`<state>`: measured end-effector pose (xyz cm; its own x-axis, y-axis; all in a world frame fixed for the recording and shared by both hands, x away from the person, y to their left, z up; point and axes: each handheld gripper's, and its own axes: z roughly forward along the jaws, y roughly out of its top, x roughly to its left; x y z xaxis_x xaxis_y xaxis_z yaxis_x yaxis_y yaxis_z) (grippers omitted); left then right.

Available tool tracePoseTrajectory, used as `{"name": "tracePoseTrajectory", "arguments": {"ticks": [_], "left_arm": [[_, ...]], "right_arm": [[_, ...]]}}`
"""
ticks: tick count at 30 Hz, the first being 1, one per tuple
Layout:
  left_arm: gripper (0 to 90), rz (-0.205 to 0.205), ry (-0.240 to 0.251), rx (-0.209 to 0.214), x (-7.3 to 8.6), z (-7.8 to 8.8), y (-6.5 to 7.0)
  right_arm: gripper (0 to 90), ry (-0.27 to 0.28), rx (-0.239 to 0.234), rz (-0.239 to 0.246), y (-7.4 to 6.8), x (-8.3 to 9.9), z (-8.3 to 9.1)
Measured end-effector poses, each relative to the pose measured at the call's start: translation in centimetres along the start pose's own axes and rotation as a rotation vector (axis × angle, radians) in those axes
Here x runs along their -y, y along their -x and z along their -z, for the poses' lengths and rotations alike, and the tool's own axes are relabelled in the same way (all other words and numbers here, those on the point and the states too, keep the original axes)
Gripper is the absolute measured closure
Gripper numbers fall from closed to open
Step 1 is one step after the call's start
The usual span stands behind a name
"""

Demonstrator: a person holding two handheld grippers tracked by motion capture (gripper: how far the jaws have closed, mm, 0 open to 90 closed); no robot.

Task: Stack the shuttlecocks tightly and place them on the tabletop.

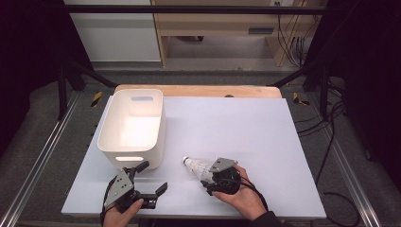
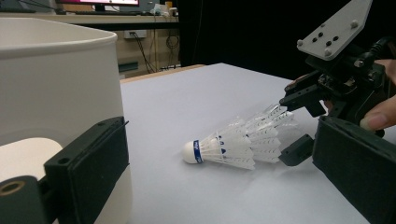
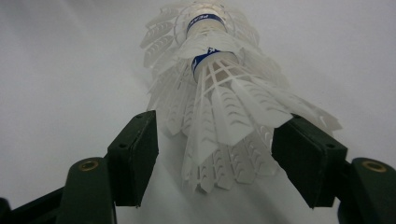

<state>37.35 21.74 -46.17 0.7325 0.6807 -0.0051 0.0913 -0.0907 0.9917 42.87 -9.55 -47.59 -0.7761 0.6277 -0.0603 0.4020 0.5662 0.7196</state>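
Note:
A nested stack of white plastic shuttlecocks (image 1: 194,165) with blue bands lies on its side on the white table sheet, cork tip pointing toward the bin. My right gripper (image 1: 206,174) has its jaws on either side of the skirt end (image 3: 219,140). The pads stand apart from the feathers and do not squeeze them, so it is open. In the left gripper view the stack (image 2: 233,147) rests flat, with the right gripper (image 2: 288,125) spanning its wide end. My left gripper (image 1: 152,177) sits at the front left, open and holding nothing, beside the bin's near corner.
A tall white plastic bin (image 1: 106,127) with handle slots stands at the left of the sheet, its wall (image 2: 56,84) close to my left jaw. The white sheet (image 1: 246,127) stretches right and back. A wooden edge (image 1: 198,90) runs along the far side.

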Motion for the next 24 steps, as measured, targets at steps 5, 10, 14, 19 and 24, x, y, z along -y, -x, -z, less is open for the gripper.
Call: {"name": "tracePoseTrajectory", "arguments": {"ticks": [5, 10, 14, 19, 24], "left_arm": [[3.3, -0.001, 0.001, 0.0, 0.0, -0.01, 0.03], [3.3, -0.001, 0.0, 0.0, 0.0, -0.01, 0.0], [3.3, -0.001, 0.0, 0.0, 0.0, 0.01, -0.01], [3.3, 0.0, -0.001, -0.001, 0.0, 0.01, -0.02], [3.3, 0.0, -0.001, 0.0, 0.01, 0.01, -0.02]], "right_arm": [[28.2, -0.004, -0.002, -0.004, -0.04, 0.06, -0.09], [26.2, -0.007, 0.001, -0.007, -0.09, 0.05, -0.12], [24.6, -0.009, 0.002, -0.01, -0.14, 0.04, -0.18], [23.0, -0.01, 0.003, -0.01, -0.21, 0.05, -0.19], [20.0, -0.014, 0.008, -0.007, -0.26, 0.09, -0.15]]}}
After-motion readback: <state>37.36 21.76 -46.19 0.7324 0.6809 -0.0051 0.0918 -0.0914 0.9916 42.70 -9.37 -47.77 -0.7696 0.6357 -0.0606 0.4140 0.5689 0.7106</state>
